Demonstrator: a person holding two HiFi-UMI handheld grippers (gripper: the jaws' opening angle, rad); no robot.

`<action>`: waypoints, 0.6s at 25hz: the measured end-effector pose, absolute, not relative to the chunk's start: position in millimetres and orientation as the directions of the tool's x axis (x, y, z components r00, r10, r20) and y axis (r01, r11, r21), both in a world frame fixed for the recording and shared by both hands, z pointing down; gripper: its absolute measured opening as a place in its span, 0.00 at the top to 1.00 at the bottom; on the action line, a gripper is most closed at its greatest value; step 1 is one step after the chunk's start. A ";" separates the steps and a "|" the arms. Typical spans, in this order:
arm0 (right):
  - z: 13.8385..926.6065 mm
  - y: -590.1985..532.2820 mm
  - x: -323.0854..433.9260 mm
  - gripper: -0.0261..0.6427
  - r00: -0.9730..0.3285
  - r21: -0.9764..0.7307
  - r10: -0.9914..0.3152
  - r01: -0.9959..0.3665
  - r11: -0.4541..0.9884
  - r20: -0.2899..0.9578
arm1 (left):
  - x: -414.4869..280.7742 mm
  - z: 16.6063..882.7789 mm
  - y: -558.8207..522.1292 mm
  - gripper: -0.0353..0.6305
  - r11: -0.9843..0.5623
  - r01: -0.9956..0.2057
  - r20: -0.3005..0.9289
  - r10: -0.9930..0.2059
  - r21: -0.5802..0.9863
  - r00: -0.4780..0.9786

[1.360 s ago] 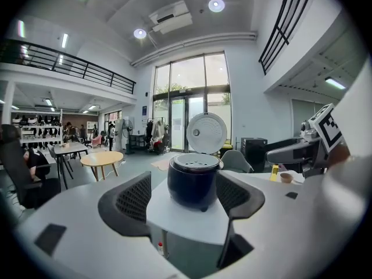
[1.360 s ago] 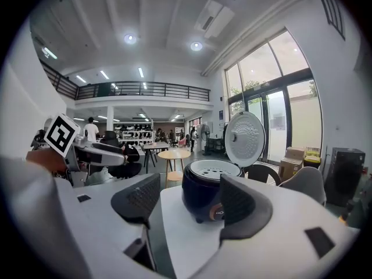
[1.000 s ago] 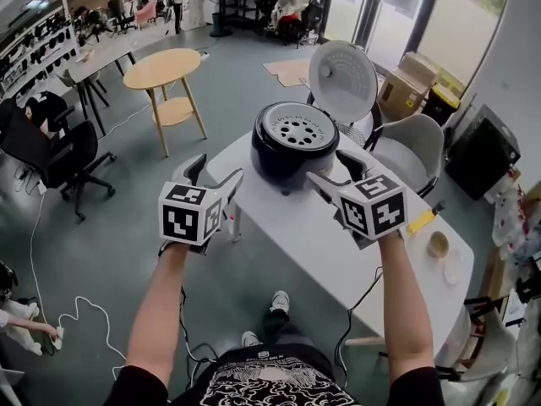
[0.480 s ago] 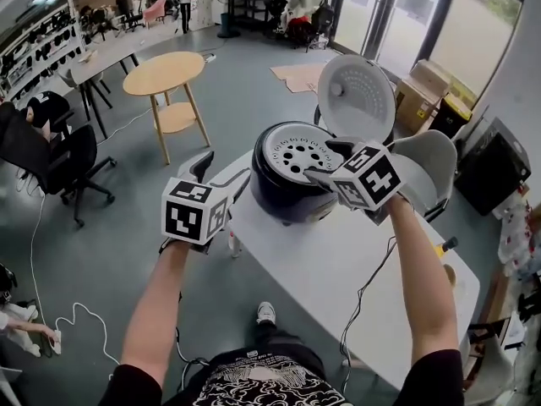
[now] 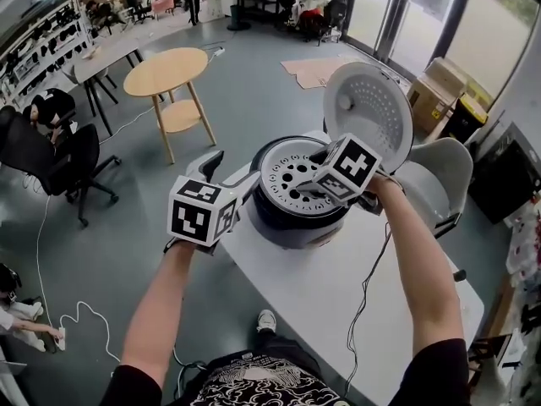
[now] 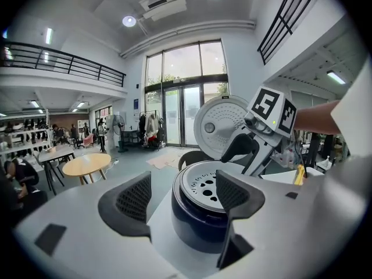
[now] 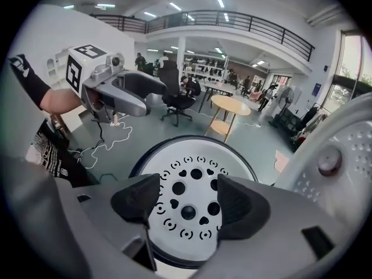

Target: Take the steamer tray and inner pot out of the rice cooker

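The dark rice cooker point(image 5: 292, 218) stands on the white table point(image 5: 338, 286) with its lid point(image 5: 369, 104) swung up. A white steamer tray point(image 5: 287, 174) with round and heart-shaped holes fills its mouth and hides the inner pot. My right gripper point(image 5: 311, 184) hovers open just above the tray point(image 7: 189, 182), its jaws astride the centre knob and touching nothing. My left gripper point(image 5: 232, 172) is open beside the cooker's left wall point(image 6: 200, 220), apart from it. Seen from the left gripper point(image 6: 181, 199), the right gripper point(image 6: 241, 147) hangs over the tray point(image 6: 206, 179).
A round wooden table point(image 5: 166, 70) stands behind on the left, with a black office chair point(image 5: 51, 150) further left. A grey chair point(image 5: 439, 176) sits right behind the cooker. Cardboard boxes point(image 5: 444, 83) lie at the back right. Cables trail on the floor.
My right gripper has swung from the table's near side up and over the steamer tray. My left gripper has edged closer to the cooker's left side.
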State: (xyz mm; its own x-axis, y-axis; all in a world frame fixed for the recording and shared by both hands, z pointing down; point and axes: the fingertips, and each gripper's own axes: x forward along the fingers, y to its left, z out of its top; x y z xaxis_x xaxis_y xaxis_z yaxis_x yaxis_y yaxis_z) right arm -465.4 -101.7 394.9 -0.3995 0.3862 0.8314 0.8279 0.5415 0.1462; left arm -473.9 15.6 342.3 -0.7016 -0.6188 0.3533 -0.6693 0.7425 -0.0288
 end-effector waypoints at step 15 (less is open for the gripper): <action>463.4 -95.4 -517.3 0.45 -0.111 -0.027 0.312 0.914 0.406 0.944 | -543.3 357.7 5.5 0.44 0.760 -0.648 0.400 -0.577 -0.057 -0.712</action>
State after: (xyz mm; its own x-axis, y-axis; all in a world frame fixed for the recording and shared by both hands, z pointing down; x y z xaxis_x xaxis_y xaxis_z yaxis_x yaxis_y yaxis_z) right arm -517.3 -95.4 463.4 -0.1106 0.3116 0.9438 0.9136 0.4057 -0.0269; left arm -543.3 5.5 357.7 -0.7118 -0.5771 0.4004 -0.6478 0.7597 -0.0567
